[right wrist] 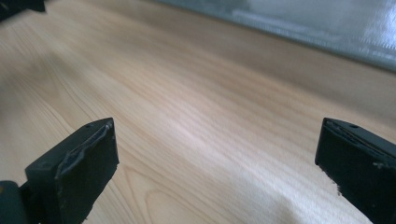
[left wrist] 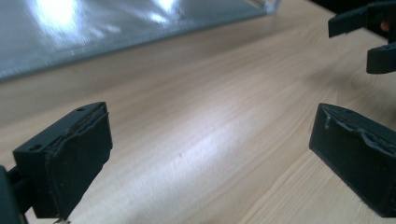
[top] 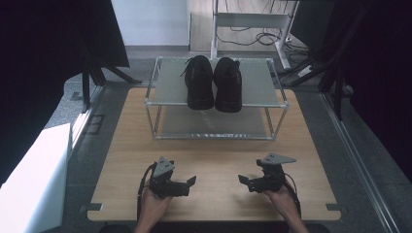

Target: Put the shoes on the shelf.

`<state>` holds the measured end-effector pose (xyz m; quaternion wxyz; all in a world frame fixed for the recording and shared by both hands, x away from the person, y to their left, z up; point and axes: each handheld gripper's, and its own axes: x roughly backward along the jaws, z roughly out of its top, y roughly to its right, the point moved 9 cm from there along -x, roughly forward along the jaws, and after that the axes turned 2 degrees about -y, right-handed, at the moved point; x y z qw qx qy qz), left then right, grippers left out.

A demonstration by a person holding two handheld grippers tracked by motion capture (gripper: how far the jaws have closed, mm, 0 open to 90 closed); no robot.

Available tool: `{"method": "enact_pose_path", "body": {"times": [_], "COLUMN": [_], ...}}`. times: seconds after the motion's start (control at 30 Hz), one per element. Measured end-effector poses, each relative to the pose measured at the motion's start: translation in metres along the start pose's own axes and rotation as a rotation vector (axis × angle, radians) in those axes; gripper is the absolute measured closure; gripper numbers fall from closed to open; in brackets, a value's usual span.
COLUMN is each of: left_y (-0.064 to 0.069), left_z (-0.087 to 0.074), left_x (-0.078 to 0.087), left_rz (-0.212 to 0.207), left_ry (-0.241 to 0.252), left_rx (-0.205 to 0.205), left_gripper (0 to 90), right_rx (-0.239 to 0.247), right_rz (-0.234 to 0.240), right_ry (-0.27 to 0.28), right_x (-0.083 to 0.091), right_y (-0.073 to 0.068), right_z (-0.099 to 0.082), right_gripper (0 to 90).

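My left gripper [top: 191,180] has its jaws spread wide with nothing between them; in the left gripper view its two black pads [left wrist: 77,156] frame bare wood, and the pad faces look worn at their edges. My right gripper [top: 243,179] is likewise fully open and empty, its pads [right wrist: 79,175] standing well apart over the same pale grain in the right gripper view. Both tools sit low at the near edge of the table [top: 214,155], each held in a hand [top: 153,206] entering from the bottom of the high view, jaw tips turned inward so that the two grippers face one another across a bare strip of board; the right gripper's tips appear at the upper right of the left gripper view [left wrist: 373,35]. Each gripper carries a grey three-cornered plate [top: 164,165] on top. Farther out, toward the far half of the table, stands a two-tier metal rack [top: 218,103], its lower shelf appearing as a shiny grey band in both gripper views. On the upper shelf a pair of black shoes [top: 214,82] rests side by side, touching or nearly so, toes pointing toward me, well apart from both grippers
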<state>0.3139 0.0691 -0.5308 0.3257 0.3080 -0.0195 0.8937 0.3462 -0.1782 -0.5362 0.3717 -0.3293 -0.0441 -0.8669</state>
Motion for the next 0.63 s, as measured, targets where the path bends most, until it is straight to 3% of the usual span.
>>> {"method": "enact_pose_path", "body": {"times": [0.2,0.33,0.5,0.63], "left_y": [0.004,0.005,0.004,0.005], "left_z": [-0.024,-0.034,-0.043,-0.046], "left_x": [-0.012,-0.017,-0.023,-0.026], "left_rz": [0.039,0.086,0.114,0.117], "left_ry": [-0.085,-0.151,-0.215,-0.237], "left_rx": [-0.054,-0.106,-0.129,-0.139], "left_gripper": [0.0,0.0,0.0,0.0], "right_rx": [0.069,0.088,0.113,0.139], "right_rz": [-0.04,-0.049,-0.061,-0.062], "right_ry": [-0.069,-0.113,-0.154,-0.182], "right_x": [-0.009,-0.013,-0.019,-0.023], "right_y": [-0.001,0.0,0.001,-0.001], "right_z": [-0.017,-0.028,-0.036,-0.041], "right_gripper": [0.0,0.0,0.0,0.5]}}
